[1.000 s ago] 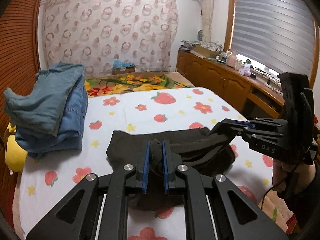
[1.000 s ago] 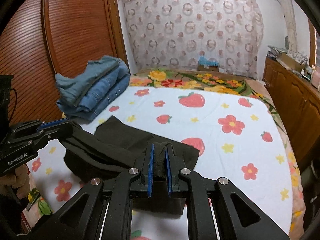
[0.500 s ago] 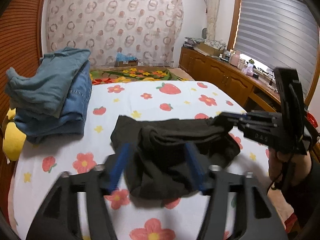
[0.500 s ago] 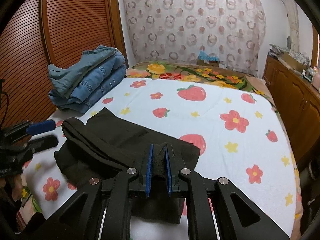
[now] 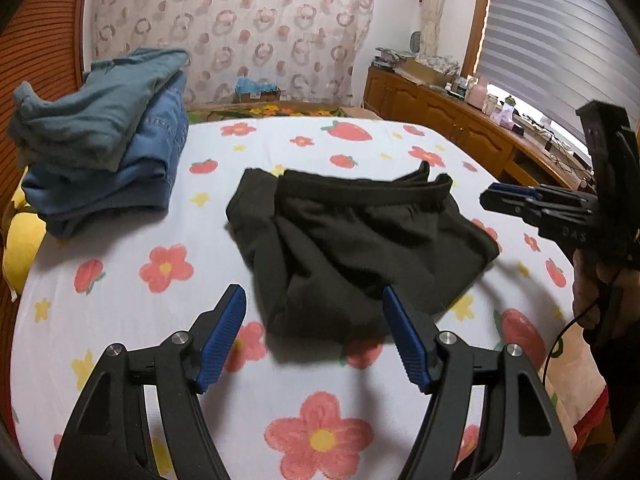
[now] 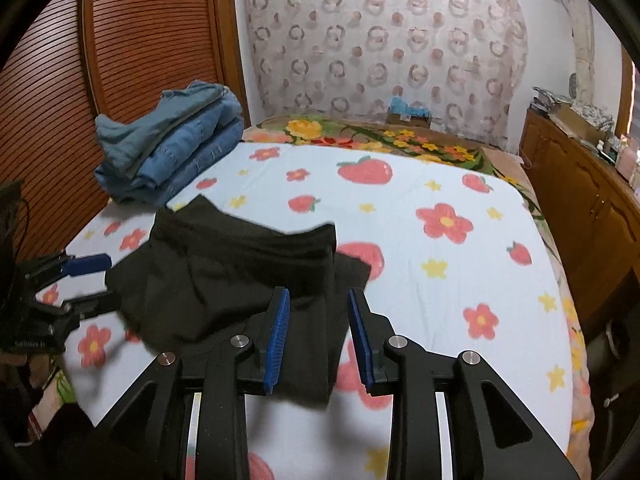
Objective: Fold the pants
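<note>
My left gripper (image 5: 314, 334) is spread wide, nothing between the blue pads (image 5: 222, 338), hanging just above the sheet (image 5: 120, 320) at the near edge of the black pants (image 5: 352, 240). Pants lie in a loose folded bundle mid-bed, waistband (image 5: 360, 192) on the far side, not pinched by this claw.

Right gripper (image 6: 316, 338) – jaws opening as I look; a fold of the pants sits in the gap btw the pads, but the pads aren't pressing on it, cloth hangs slack against the left one. From the left wrist cam I see the right gripper side-on at the pants' right edge, w/ a hand (image 5: 596, 288) on its grip. From the right wrist cam the left gripper shows at the far left, just beside the bundle's edge, pads apart.

Pants in the right view (image 6: 240, 276): crumpled, top flap lifted & blurred along its far edge, near corner draping toward me.

Other stuff: stack of folded jeans (image 5: 108, 152) at the bed's far left corner, well apart from the pants; wooden cabinet (image 6: 592, 208) along the right wall; patterned curtain (image 6: 384, 48) behind the bed
</note>
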`<action>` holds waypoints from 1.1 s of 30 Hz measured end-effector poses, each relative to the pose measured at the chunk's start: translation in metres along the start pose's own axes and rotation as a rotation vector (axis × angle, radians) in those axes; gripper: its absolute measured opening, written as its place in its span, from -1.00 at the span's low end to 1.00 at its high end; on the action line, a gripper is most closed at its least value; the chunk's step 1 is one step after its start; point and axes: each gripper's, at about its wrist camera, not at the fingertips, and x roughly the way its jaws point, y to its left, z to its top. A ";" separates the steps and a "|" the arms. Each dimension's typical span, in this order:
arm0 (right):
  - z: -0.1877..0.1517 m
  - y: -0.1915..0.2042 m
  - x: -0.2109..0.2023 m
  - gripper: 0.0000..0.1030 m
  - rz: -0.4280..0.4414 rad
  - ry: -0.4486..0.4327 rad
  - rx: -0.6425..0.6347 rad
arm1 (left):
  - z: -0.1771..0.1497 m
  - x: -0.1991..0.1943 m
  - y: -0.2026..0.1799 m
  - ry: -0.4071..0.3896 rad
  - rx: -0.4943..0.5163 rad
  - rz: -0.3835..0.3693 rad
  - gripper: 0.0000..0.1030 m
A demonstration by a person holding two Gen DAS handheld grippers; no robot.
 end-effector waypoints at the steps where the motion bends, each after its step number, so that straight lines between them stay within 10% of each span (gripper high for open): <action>1: -0.004 0.001 0.000 -0.40 0.009 0.009 -0.002 | -0.001 0.001 0.000 0.007 0.000 -0.007 0.39; 14: -0.015 -0.001 0.020 -0.40 0.043 0.111 -0.004 | -0.005 0.010 0.005 0.027 0.006 0.024 0.37; 25: -0.021 -0.001 0.026 -0.42 0.042 0.109 -0.009 | -0.002 0.016 0.007 0.019 0.017 -0.024 -0.52; 27: -0.021 -0.001 0.024 -0.73 0.056 0.105 -0.015 | -0.002 0.014 0.007 0.012 0.026 -0.024 -0.69; 33: -0.024 -0.001 -0.002 -0.91 0.057 0.043 -0.016 | -0.003 -0.010 0.009 -0.033 -0.005 -0.059 -0.75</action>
